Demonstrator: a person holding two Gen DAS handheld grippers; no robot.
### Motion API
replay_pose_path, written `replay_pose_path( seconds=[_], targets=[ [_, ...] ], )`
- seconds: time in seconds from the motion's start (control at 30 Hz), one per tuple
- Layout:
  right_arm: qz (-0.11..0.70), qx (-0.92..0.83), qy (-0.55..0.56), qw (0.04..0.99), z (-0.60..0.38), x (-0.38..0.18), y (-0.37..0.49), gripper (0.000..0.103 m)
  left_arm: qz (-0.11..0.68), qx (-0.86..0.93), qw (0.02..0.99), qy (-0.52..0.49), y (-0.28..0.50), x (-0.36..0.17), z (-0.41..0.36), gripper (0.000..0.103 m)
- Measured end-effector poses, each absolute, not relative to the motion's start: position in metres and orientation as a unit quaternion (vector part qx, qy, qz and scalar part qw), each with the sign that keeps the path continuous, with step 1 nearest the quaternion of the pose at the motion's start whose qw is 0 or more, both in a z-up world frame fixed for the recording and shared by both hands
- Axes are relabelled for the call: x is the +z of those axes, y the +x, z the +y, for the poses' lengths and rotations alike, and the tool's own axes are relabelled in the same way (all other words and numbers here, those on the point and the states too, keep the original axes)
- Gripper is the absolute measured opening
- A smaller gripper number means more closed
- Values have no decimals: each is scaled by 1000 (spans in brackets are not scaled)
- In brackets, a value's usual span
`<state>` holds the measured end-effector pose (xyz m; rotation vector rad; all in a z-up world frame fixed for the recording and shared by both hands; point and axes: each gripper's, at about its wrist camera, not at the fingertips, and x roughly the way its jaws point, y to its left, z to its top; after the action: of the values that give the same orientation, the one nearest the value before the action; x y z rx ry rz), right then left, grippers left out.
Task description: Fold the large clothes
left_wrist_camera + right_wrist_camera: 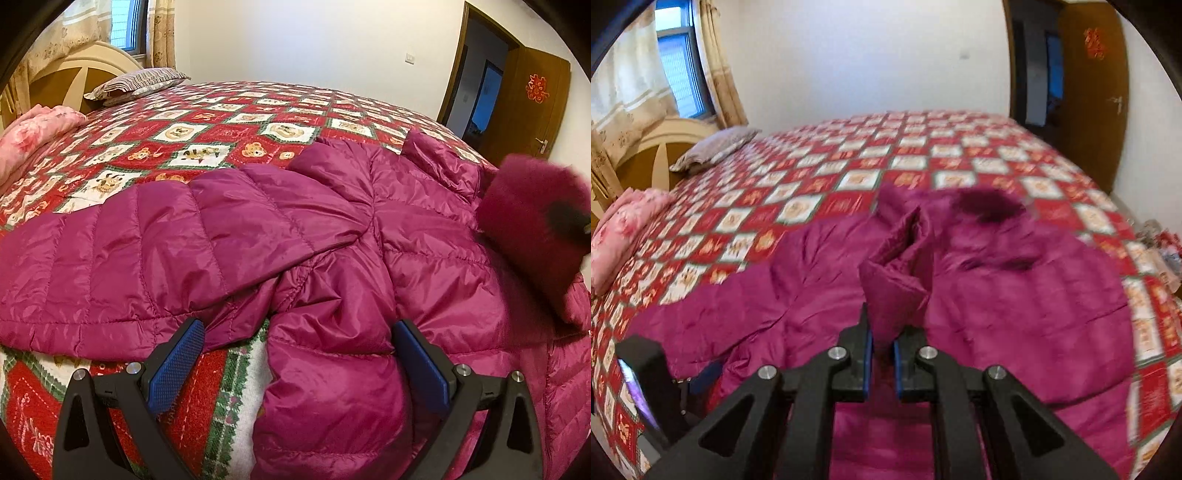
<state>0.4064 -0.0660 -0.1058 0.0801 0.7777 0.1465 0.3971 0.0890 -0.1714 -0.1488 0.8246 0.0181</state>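
A magenta puffer jacket lies spread across the bed, one sleeve stretched to the left. My left gripper is open just above the bed's near edge. The other sleeve's end lies between its blue pads, which do not squeeze it. In the right wrist view my right gripper is shut on a raised fold of the jacket, lifted above the rest of the garment. The dark fur hood trim lies behind that fold and shows blurred at the right in the left wrist view.
The bed carries a red patchwork quilt with bear patches. A striped pillow and a folded pink blanket sit at the headboard end on the left. An open wooden door stands at the right. Clutter lies beside the bed.
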Motion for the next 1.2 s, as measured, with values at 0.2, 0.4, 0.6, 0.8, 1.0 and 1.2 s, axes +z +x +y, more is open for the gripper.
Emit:
replay_pose_path(
  seconds=[0.2, 0.4, 0.6, 0.8, 1.0, 1.2],
  targets=[
    [431, 122, 81, 890, -57, -137, 414, 27, 399, 8, 914, -74, 397, -172, 90, 102],
    [390, 150, 155, 895, -102, -106, 390, 57, 400, 7, 914, -74, 397, -172, 90, 102],
    [406, 64, 145, 900, -158, -119, 394, 25, 412, 23, 910, -44, 399, -169, 83, 102],
    [450, 61, 149, 879, -162, -164, 393, 23, 357, 22, 934, 26, 388, -118, 57, 102],
    [442, 63, 124, 886, -158, -162, 384, 23, 349, 32, 936, 2, 426, -96, 25, 102],
    [442, 83, 142, 882, -182, -142, 396, 22, 423, 53, 905, 11, 452, -168, 16, 102]
  ],
)
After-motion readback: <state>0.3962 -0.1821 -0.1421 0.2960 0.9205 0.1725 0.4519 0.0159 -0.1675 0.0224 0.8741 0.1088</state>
